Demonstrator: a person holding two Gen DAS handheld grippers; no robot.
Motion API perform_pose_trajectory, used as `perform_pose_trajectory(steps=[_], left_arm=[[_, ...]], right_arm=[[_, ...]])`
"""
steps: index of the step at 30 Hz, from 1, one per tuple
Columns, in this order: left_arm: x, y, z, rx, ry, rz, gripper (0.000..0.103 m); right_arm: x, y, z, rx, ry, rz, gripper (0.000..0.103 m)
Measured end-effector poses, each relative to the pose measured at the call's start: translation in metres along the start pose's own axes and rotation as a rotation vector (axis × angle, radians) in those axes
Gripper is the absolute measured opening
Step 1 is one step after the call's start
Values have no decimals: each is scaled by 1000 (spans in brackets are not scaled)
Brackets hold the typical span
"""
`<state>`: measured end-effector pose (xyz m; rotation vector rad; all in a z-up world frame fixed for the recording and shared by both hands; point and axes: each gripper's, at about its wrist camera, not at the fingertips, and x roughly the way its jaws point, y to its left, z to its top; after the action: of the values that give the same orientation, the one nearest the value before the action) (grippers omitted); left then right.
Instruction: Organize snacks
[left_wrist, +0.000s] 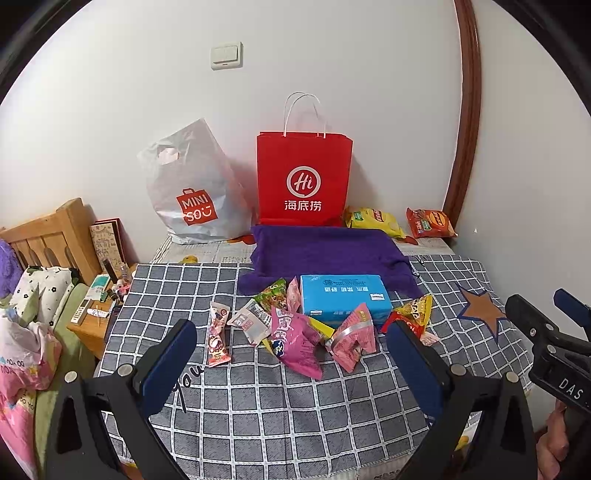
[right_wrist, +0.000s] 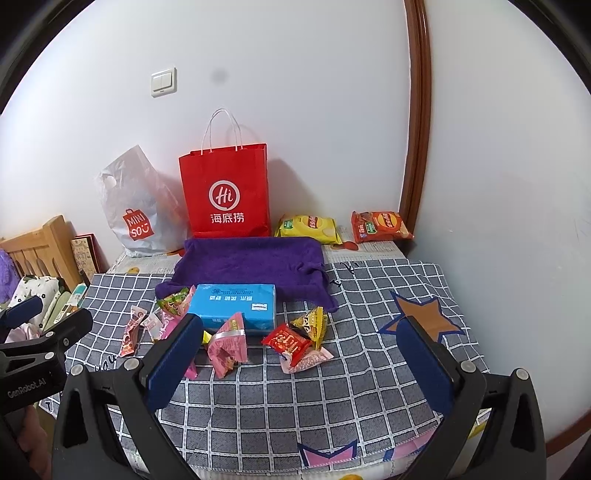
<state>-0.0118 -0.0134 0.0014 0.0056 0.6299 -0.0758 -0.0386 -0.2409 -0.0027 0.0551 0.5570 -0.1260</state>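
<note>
Barely begun, by my reading: small snack packets (left_wrist: 295, 325) lie loose in front of the tissue box (left_wrist: 343, 301), two chip bags (right_wrist: 308, 227) behind it by the wall. Left gripper (left_wrist: 291, 354) and right gripper (right_wrist: 295, 354) both gape wide, holding nothing, hovering short of the pile

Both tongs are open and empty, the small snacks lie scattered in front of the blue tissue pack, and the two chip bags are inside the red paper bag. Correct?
Not quite. The yellow chip bag and orange chip bag lie on the bed beside the red paper bag, not inside it, as the right wrist view shows. The rest holds.
</note>
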Motion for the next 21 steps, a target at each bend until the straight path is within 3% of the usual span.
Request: perform_pose_trajectory(steps=[11, 21], left_arm=[[17, -3, 0, 41, 9, 33, 103], [54, -1, 2, 61, 47, 22, 103]], right_arm=[[11, 9, -3, -40, -12, 9, 102], [48, 8, -3, -52, 10, 20, 102]])
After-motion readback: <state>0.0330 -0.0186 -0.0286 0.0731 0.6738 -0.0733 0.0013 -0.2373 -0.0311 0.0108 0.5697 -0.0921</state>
